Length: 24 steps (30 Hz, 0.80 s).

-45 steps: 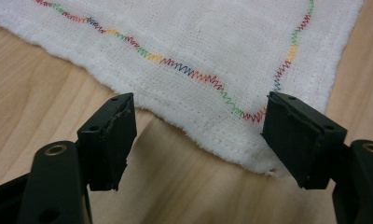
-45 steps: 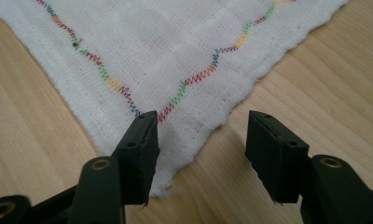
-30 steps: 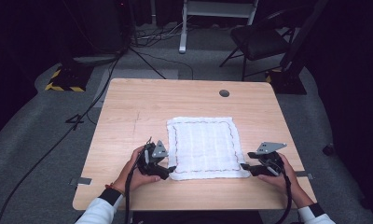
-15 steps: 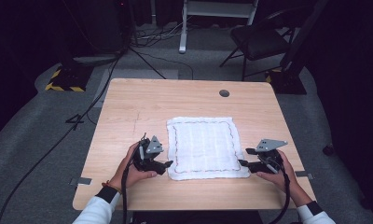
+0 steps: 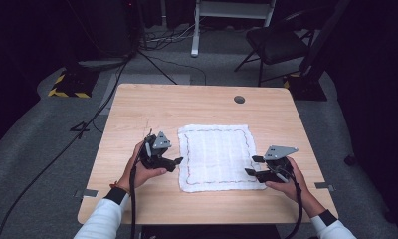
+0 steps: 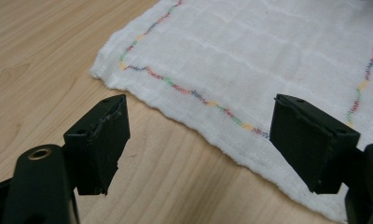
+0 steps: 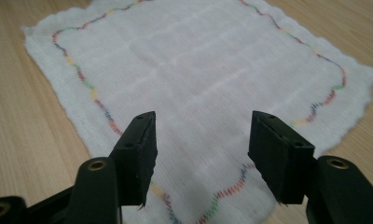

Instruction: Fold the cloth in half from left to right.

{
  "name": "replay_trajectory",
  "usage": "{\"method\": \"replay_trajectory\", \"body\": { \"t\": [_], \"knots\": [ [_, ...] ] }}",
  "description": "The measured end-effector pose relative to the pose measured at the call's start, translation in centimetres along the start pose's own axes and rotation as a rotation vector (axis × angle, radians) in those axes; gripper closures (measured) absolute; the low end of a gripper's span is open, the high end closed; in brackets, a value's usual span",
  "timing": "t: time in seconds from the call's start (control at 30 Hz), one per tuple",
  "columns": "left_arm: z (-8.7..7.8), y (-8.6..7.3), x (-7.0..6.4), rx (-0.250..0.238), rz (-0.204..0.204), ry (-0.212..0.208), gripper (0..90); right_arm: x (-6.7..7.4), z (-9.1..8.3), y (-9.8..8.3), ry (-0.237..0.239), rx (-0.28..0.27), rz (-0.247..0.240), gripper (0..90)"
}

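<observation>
Pale wood-grain table [image 5: 137, 114], dark room w/ grey floor. Left gripper [image 5: 173, 162], jaws wide apart & empty, beside left edge of square white woven cloth [image 5: 214, 155], near front edge. Right gripper [image 5: 252, 166] spread, empty, over cloth's right edge.

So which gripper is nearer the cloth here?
Right. The right gripper hangs over the cloth's edge, jaws open; the left gripper sits just off its opposite edge, over bare table.

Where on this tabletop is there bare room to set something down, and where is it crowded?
Free: the far strip of the table between the white cloth and the far edge, apart from the round grommet; also the left side beyond the left claw. Crowded: the near edge, where both hands and the right claw flank the cloth.
</observation>
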<state>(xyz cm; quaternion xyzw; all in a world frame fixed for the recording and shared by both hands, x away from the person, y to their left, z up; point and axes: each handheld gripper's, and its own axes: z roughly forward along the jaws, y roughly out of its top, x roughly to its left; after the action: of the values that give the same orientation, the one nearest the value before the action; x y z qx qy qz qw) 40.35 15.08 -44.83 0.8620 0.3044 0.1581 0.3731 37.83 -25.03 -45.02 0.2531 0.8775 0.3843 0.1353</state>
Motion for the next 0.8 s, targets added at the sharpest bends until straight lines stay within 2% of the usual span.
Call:
{"method": "replay_trajectory", "body": {
  "t": [0.07,0.13,0.2,0.27,0.33,0.4,0.43,0.47,0.63,0.67,0.73,0.8],
  "knots": [
    [0.4,0.3,0.5,-0.001,0.004,0.022,19.8,0.5,0.6,0.7,0.016,-0.004,-0.019,42.8],
    [1.1,0.7,0.8,0.001,0.017,0.065,21.6,1.2,1.3,1.5,0.039,-0.008,-0.041,43.1],
    [1.9,1.2,1.4,0.031,0.009,0.057,20.2,2.0,2.1,2.4,0.065,-0.014,-0.064,43.1],
    [2.5,1.6,2.0,0.019,0.002,0.069,20.7,2.8,2.9,3.2,0.093,-0.02,-0.078,43.4],
    [3.2,2.0,2.6,0.026,-0.005,0.076,21.2,3.7,3.6,4.0,0.099,-0.013,-0.103,43.4],
    [3.9,2.4,3.0,0.021,-0.008,0.099,21.9,4.5,4.4,4.7,0.123,-0.018,-0.125,43.5],
    [4.4,2.6,3.4,0.037,-0.013,0.094,22.1,4.9,4.7,5.1,0.134,-0.023,-0.133,43.6],
    [4.9,2.8,3.7,0.049,-0.028,0.093,21.1,5.3,5.1,5.4,0.149,-0.026,-0.144,43.7],
    [6.7,3.4,5.0,0.04,-0.078,0.111,21.1,7.3,7.1,6.8,0.201,-0.028,-0.189,45.0],
    [7.2,3.5,5.2,0.034,-0.096,0.103,22.1,7.6,7.5,7.0,0.212,-0.026,-0.199,45.0],
    [8.1,3.6,5.6,0.054,-0.104,0.097,21.5,8.3,8.3,7.4,0.23,-0.017,-0.216,45.0],
    [8.8,3.6,6.2,0.041,-0.151,0.072,19.7,9.0,9.0,7.6,0.238,-0.005,-0.235,45.0]
  ]
}}
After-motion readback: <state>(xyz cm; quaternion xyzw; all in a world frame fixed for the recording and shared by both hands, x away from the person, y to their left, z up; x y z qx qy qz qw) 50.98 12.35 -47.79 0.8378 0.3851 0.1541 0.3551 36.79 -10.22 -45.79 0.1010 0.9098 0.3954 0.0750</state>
